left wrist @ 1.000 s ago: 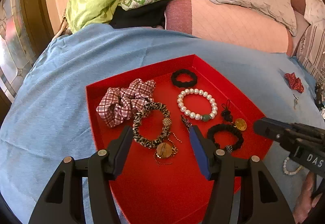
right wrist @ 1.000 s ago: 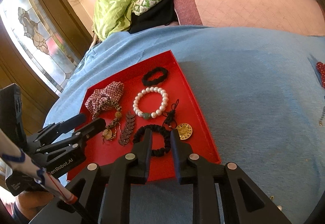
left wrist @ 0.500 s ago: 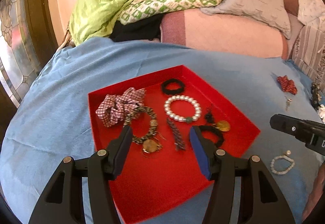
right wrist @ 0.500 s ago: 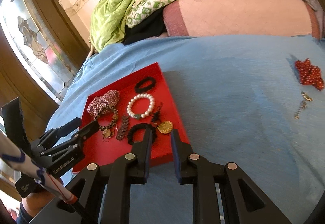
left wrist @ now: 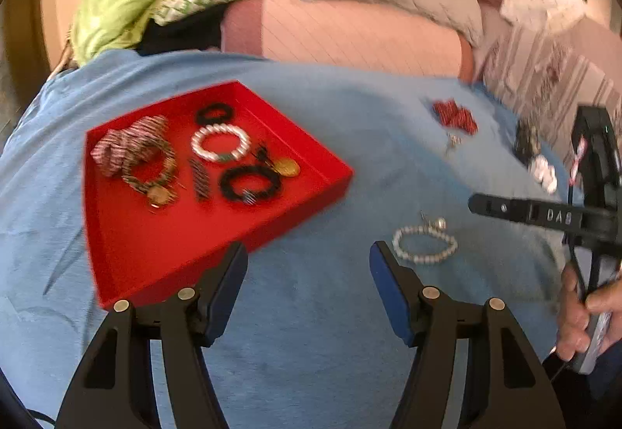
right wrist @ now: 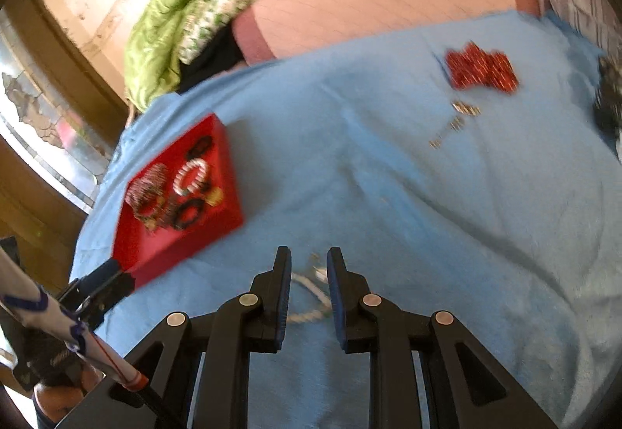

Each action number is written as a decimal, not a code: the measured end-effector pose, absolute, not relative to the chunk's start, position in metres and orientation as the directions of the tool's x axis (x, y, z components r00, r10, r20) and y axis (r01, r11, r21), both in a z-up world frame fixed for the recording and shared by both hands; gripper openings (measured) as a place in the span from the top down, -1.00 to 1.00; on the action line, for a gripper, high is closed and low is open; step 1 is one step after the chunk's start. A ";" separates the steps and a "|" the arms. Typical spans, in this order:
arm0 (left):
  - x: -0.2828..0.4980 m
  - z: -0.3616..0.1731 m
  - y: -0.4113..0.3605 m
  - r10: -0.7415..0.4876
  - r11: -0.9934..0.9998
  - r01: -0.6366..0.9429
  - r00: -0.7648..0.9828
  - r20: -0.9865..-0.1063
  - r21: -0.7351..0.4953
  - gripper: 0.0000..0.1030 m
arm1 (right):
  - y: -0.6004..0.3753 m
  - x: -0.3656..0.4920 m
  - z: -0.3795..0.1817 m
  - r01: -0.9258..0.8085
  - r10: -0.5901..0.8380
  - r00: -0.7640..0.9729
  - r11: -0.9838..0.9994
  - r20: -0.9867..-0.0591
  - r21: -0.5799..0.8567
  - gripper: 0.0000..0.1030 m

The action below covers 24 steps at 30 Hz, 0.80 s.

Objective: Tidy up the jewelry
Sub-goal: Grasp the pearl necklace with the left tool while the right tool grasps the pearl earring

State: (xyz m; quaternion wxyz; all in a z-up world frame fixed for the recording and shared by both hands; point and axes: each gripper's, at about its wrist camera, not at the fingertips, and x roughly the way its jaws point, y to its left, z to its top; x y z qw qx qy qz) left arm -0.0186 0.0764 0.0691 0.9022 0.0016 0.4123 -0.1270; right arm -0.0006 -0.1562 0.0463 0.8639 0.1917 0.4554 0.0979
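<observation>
Red cardboard forms the shallow tray [left wrist: 128, 246] that sits on the blue bedspread [left wrist: 311, 331] toward the left. It already gathers a plaid scrunchie [left wrist: 116, 153], a leopard-print bracelet [left wrist: 149, 172], a white pearl bracelet [left wrist: 219, 143] and two black bands, so it reads as the collecting place for the jewelry.

Loose pieces lie apart from it on the bed: a small white bead bracelet [left wrist: 423, 244] just ahead of the tongs, a red patterned bow [left wrist: 455, 114] farther off, and a few small metal bits [right wrist: 453, 123] near the bow.

Left tongs [left wrist: 307, 261] hover over bare bedspread between the tray's near corner and the bead bracelet; the jaws have just been opening, stand wide, and hold nothing.

Right tongs [right wrist: 309, 273] point down at the bead bracelet [right wrist: 307, 296], which shows through the narrow gap between the jaws. They are nearly closed and grip nothing; the bracelet lies flat on the cloth beneath.

Probably the bead bracelet is the next piece bound for the tray, which would explain both tools aiming at it.
</observation>
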 end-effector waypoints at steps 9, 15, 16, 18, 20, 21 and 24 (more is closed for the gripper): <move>-0.011 0.048 0.049 -0.234 0.951 0.304 0.578 -0.782 -0.060 -0.25 | -0.150 0.015 0.021 0.027 0.393 0.488 0.885 -0.779 0.464 0.61; -0.008 0.047 0.043 -0.251 0.943 0.327 0.561 -0.789 -0.068 -0.25 | -0.136 0.022 0.012 0.003 0.337 0.479 0.923 -0.810 0.386 0.61; -0.008 0.046 0.042 -0.254 0.941 0.332 0.558 -0.790 -0.068 -0.25 | -0.132 0.023 0.013 -0.011 0.313 0.486 0.936 -0.816 0.353 0.61; -0.008 0.044 0.039 -0.259 0.936 0.344 0.551 -0.793 -0.067 -0.25 | -0.124 0.024 0.014 -0.037 0.276 0.492 0.954 -0.825 0.298 0.64; -0.007 0.043 0.035 -0.264 0.933 0.355 0.545 -0.796 -0.066 -0.25 | -0.123 0.024 0.014 -0.048 0.248 0.497 0.965 -0.832 0.259 0.73; -0.007 0.042 0.032 -0.272 0.929 0.362 0.539 -0.797 -0.072 -0.25 | -0.123 0.023 0.015 -0.048 0.244 0.501 0.966 -0.830 0.255 0.73; -0.003 0.040 0.028 -0.300 0.924 0.366 0.522 -0.798 -0.108 -0.25 | -0.128 0.021 0.023 -0.035 0.246 0.520 0.963 -0.818 0.268 0.73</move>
